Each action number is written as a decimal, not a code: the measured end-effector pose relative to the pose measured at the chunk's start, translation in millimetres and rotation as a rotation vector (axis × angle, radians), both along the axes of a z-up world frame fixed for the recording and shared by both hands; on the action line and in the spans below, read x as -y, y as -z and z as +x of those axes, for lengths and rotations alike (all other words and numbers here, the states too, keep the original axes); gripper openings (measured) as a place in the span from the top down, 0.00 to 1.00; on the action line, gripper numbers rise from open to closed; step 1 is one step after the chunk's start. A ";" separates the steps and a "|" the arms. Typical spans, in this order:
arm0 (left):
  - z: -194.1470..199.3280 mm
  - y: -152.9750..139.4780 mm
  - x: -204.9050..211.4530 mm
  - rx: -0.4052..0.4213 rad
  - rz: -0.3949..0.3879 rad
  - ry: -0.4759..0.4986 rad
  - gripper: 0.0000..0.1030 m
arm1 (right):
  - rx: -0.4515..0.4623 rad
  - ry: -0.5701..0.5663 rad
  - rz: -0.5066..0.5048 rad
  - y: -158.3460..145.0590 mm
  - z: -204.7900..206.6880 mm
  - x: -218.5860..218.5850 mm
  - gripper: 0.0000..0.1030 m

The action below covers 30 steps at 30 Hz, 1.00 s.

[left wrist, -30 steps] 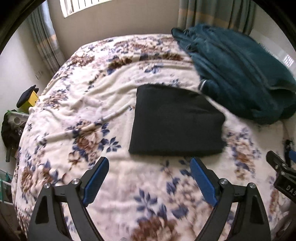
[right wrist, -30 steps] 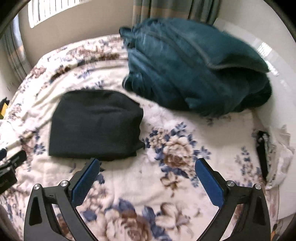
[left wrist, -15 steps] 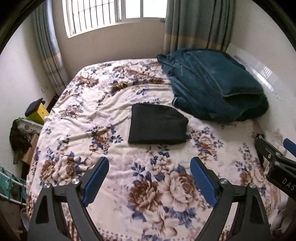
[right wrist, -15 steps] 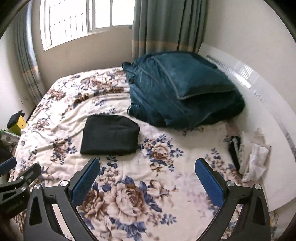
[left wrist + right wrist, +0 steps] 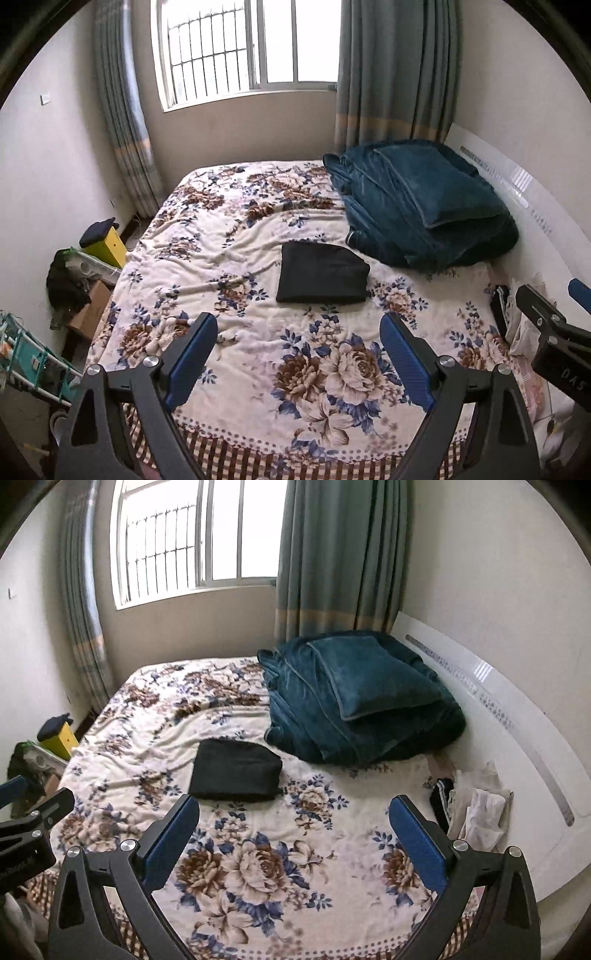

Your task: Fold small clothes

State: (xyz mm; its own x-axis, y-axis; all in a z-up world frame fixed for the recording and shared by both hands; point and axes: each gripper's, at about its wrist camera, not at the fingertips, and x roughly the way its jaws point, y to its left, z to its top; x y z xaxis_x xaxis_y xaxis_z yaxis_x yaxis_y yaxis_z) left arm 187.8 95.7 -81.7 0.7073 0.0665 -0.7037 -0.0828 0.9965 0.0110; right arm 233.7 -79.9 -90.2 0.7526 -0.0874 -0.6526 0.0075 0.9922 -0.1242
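A folded black garment (image 5: 322,273) lies flat on the bed (image 5: 236,236), just beside the teal blanket (image 5: 421,206) heaped at the headboard end. Both the left tongs (image 5: 299,334) and the right tongs (image 5: 295,812) stand wide and empty, raised well apart from the garment.

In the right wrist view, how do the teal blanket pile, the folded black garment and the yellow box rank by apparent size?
1. Teal blanket pile
2. Folded black garment
3. Yellow box, though it lies farther off and partly hidden.
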 end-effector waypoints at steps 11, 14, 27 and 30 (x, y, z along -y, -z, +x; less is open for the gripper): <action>-30.2 -19.7 4.1 0.037 -0.010 0.004 0.05 | 0.054 -0.058 0.006 -47.7 -42.4 -8.6 0.00; -32.5 -20.0 2.9 0.052 -0.001 -0.006 0.00 | 0.048 -0.068 0.014 -48.9 -43.3 -10.4 0.00; -42.1 -30.4 0.6 0.091 0.018 -0.037 0.00 | 0.065 -0.067 0.017 -57.3 -39.4 -12.6 0.00; -42.0 -31.0 -1.8 0.094 0.018 -0.037 0.00 | 0.067 -0.068 0.017 -59.1 -38.8 -12.6 0.00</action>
State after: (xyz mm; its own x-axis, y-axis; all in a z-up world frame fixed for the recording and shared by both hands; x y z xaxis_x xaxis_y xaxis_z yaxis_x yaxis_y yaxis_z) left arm 145.8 97.5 -50.7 0.7667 0.1064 -0.6331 -0.1215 0.9924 0.0197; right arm 194.9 -67.3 -31.2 0.7987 -0.0237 -0.6013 -0.0524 0.9927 -0.1087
